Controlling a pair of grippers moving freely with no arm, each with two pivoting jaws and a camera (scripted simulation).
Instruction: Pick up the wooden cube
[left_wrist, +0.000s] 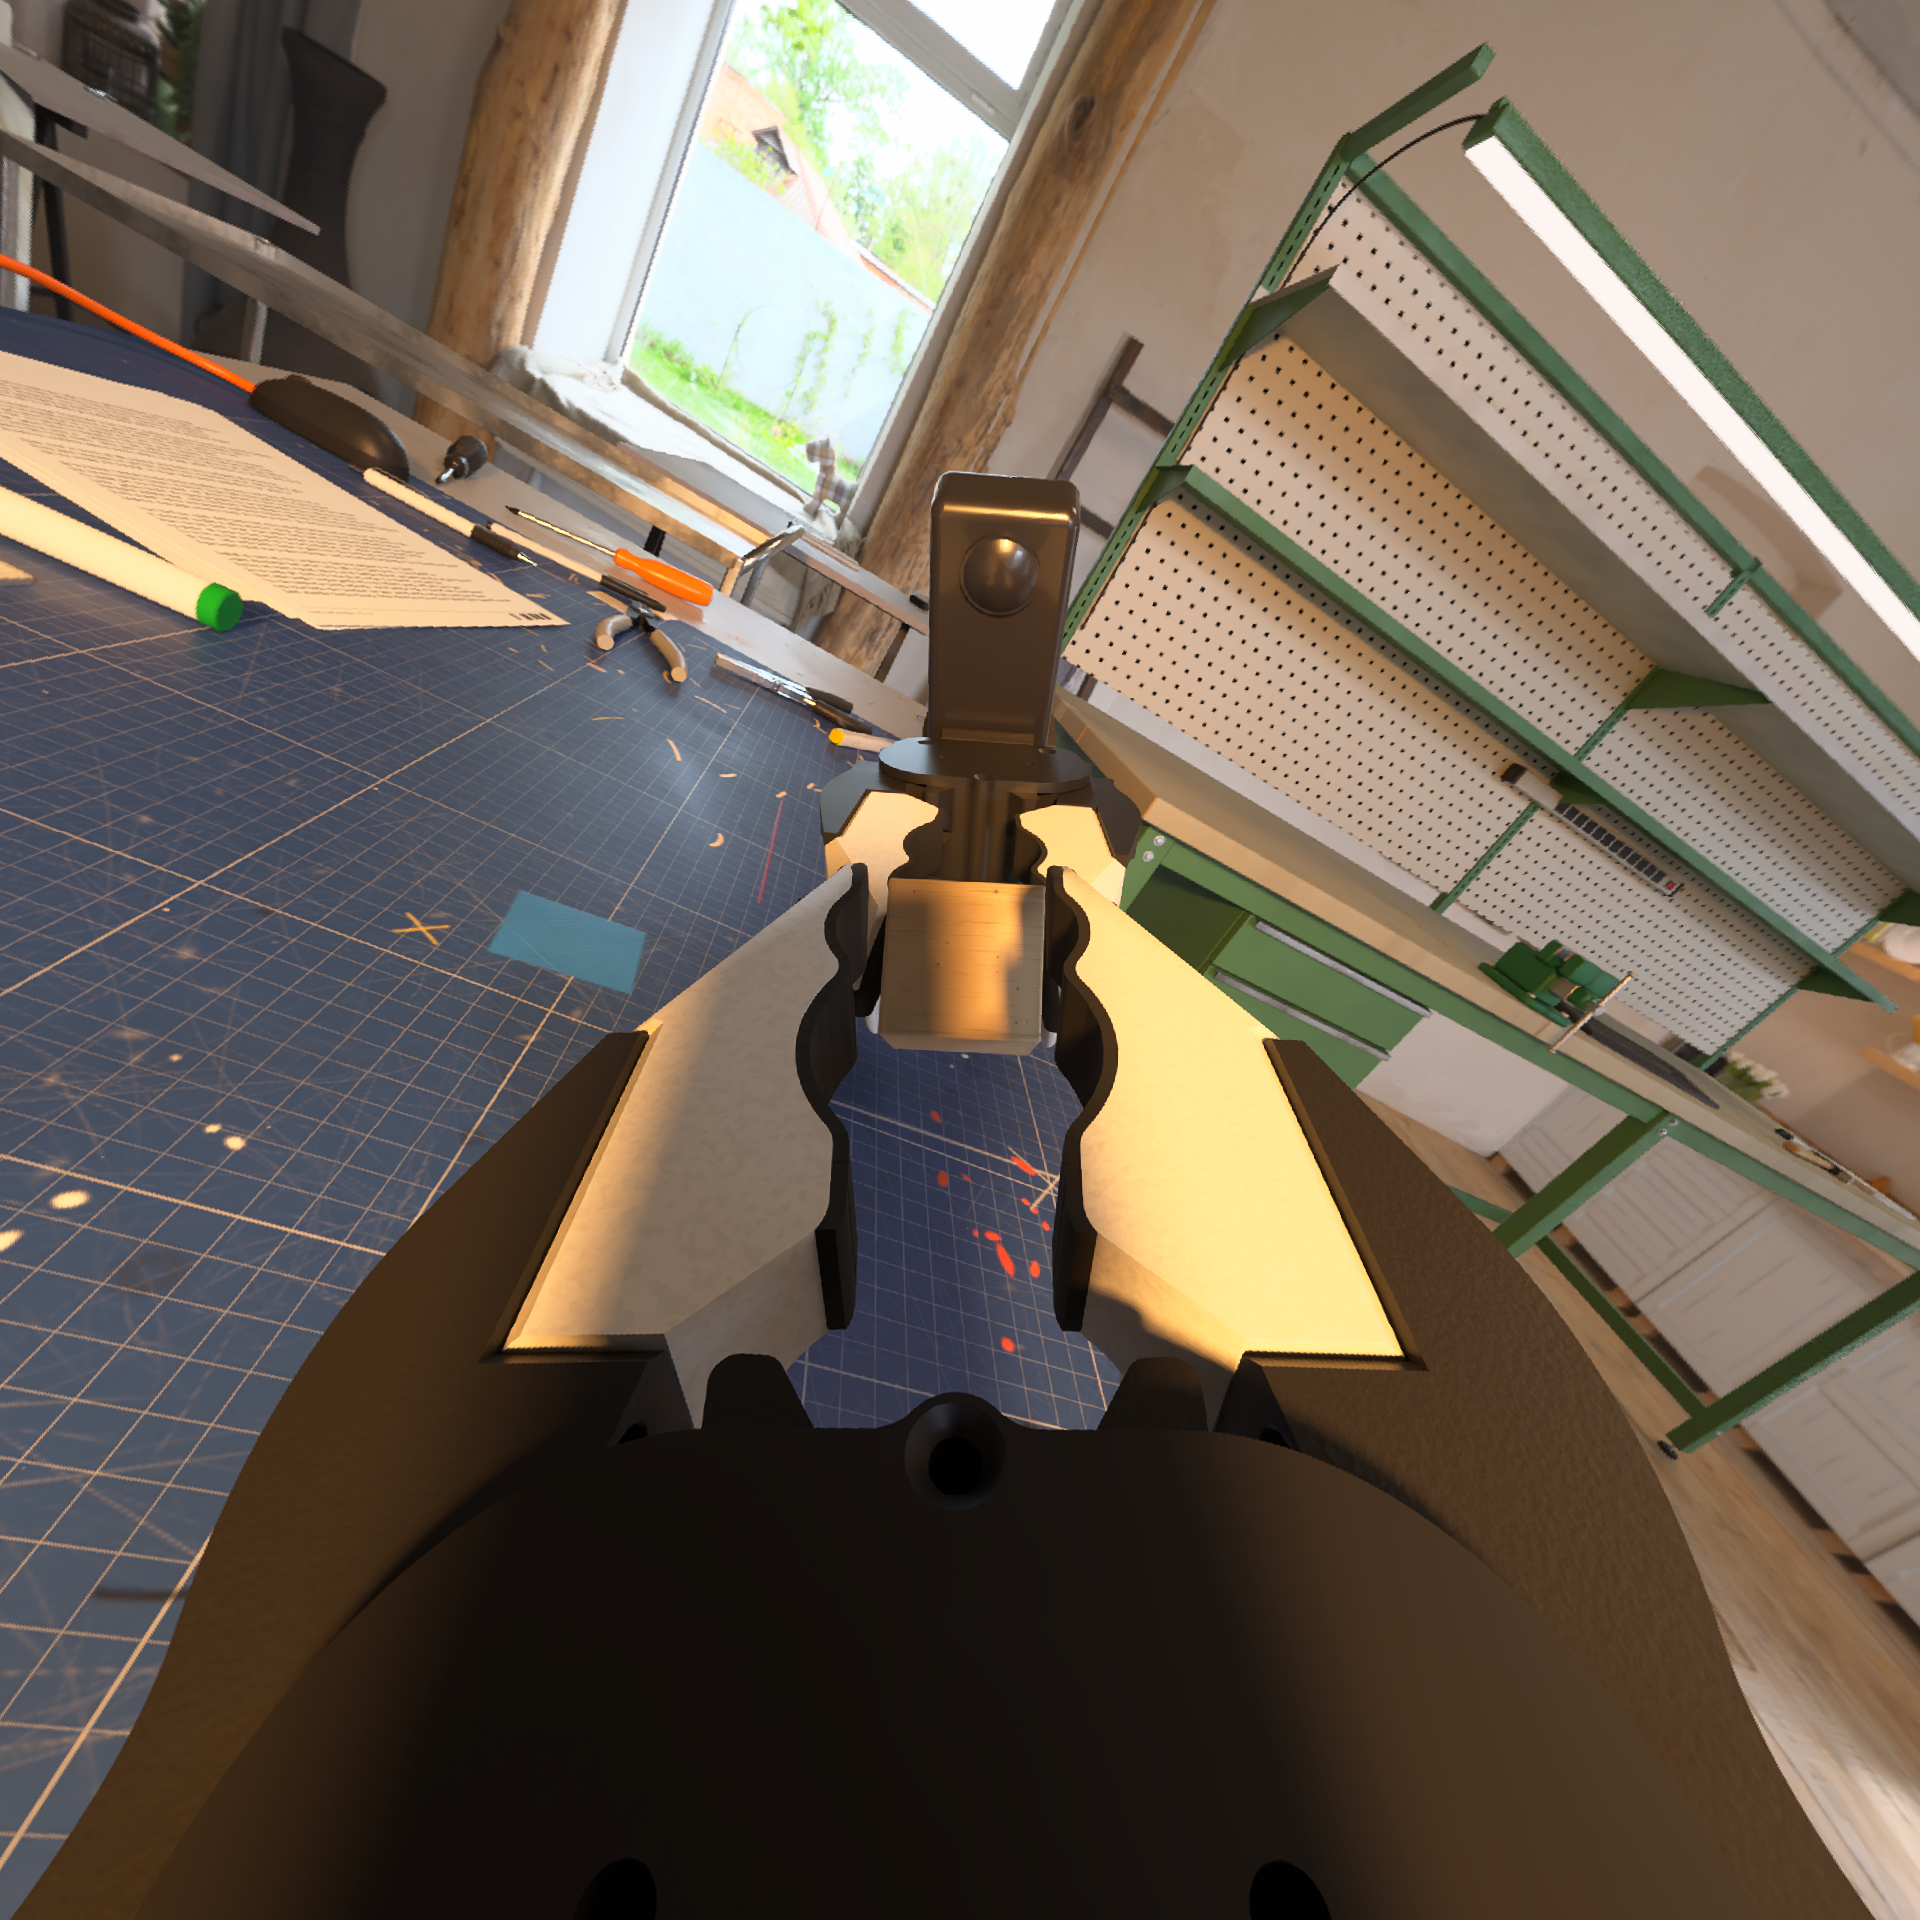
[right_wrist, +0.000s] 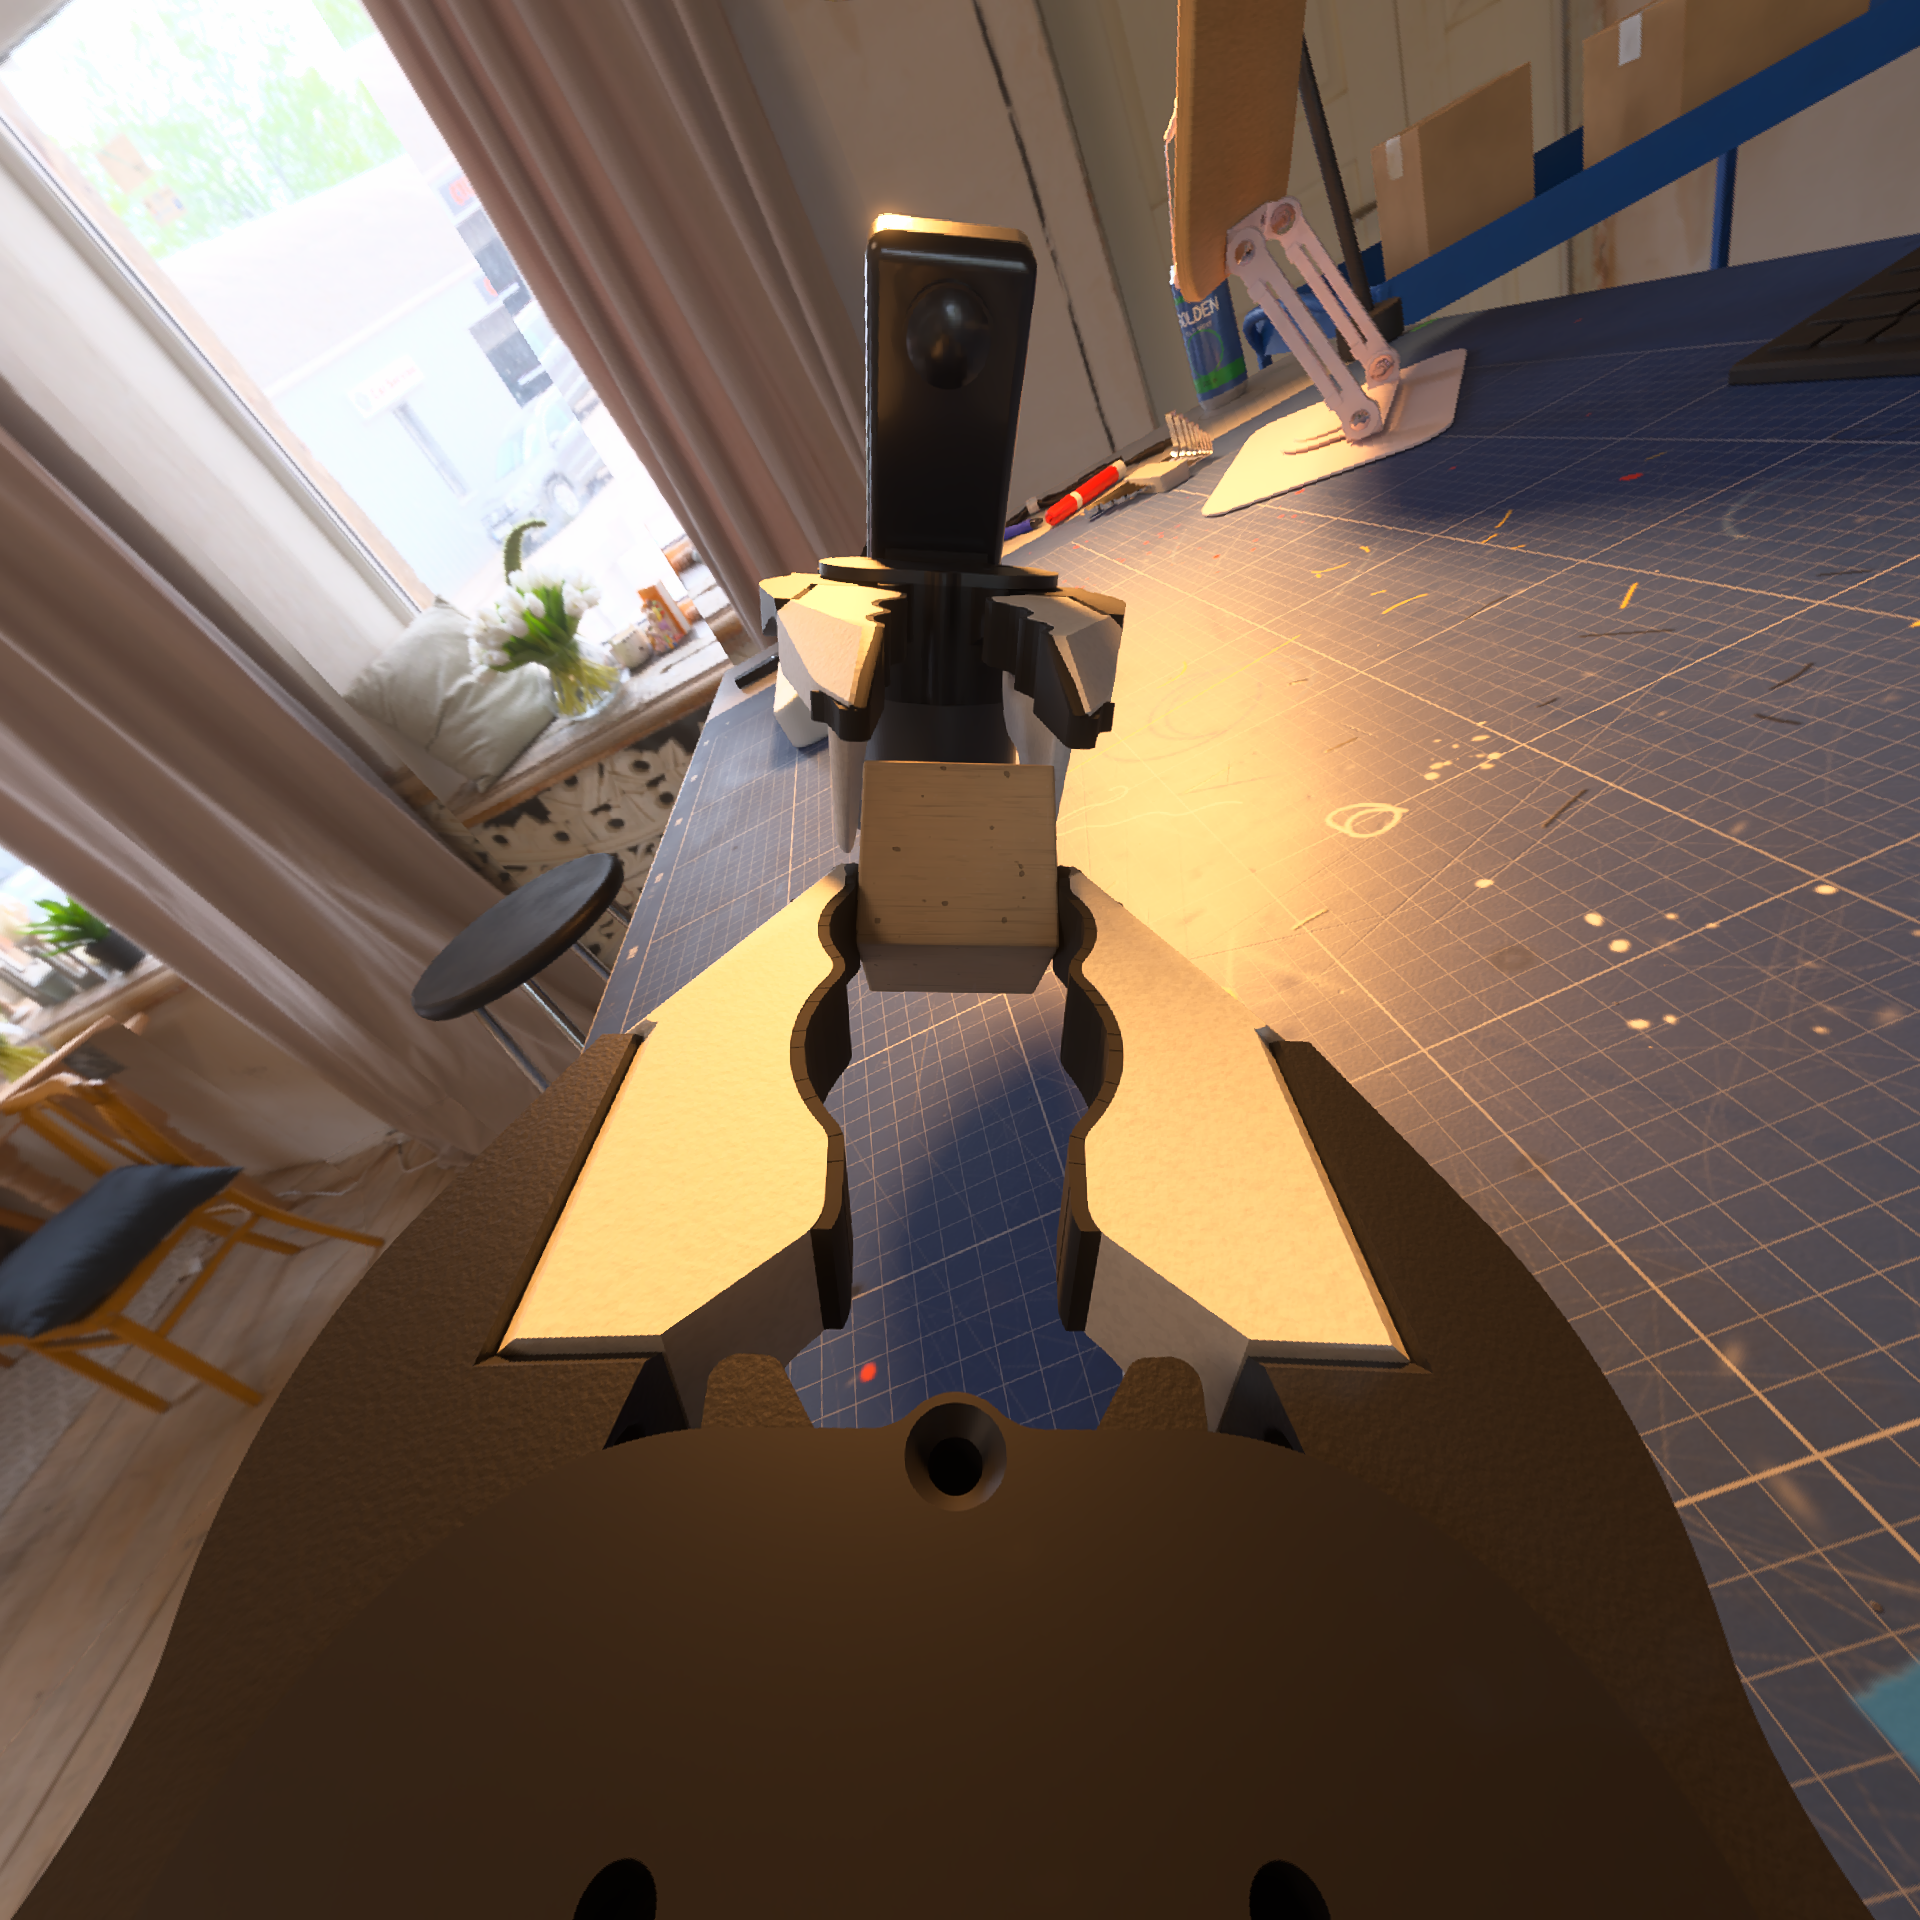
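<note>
The wooden cube (left_wrist: 961, 966) is a pale block held off the blue cutting mat (left_wrist: 312, 987), with its underside showing. My left gripper (left_wrist: 961, 925) is shut on it, one dark pad against each side. In the right wrist view the cube (right_wrist: 956, 862) also sits between the tips of my right gripper (right_wrist: 956, 914), which is shut on it from the opposite side. Each view shows the other gripper facing it just behind the cube: the right gripper (left_wrist: 977, 821) and the left gripper (right_wrist: 951, 665). The far half of the cube is hidden.
On the mat lie a printed sheet (left_wrist: 239, 499), a green-capped marker (left_wrist: 125, 566), an orange screwdriver (left_wrist: 655, 571), pliers (left_wrist: 644, 639) and a light blue patch (left_wrist: 566, 940). A white lamp base (right_wrist: 1340, 436), a red marker (right_wrist: 1081, 494) and the mat's left edge (right_wrist: 665, 831) show in the right wrist view.
</note>
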